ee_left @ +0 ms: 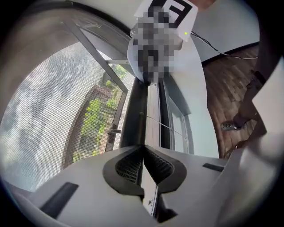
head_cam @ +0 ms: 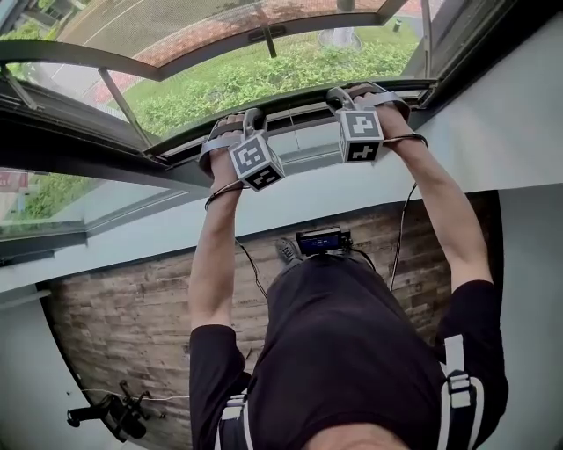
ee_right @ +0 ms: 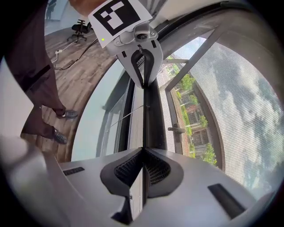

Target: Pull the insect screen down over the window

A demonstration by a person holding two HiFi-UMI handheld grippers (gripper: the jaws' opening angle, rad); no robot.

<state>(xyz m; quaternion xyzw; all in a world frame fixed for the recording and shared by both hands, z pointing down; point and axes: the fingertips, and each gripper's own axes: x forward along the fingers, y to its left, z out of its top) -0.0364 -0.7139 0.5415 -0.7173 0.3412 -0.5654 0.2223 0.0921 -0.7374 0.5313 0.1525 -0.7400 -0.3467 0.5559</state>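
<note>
Left gripper and right gripper each pinch the screen's bar. The bar runs side to side across the frame, mesh above it, one gripper near each end, so the pull likely goes straight down and even.

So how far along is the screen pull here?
Done: mesh is stretched out above the bottom bar. In hand: left gripper and right gripper are both shut on that bar. Left: seating it on the lower frame; any remaining gap is hard to see.
</note>
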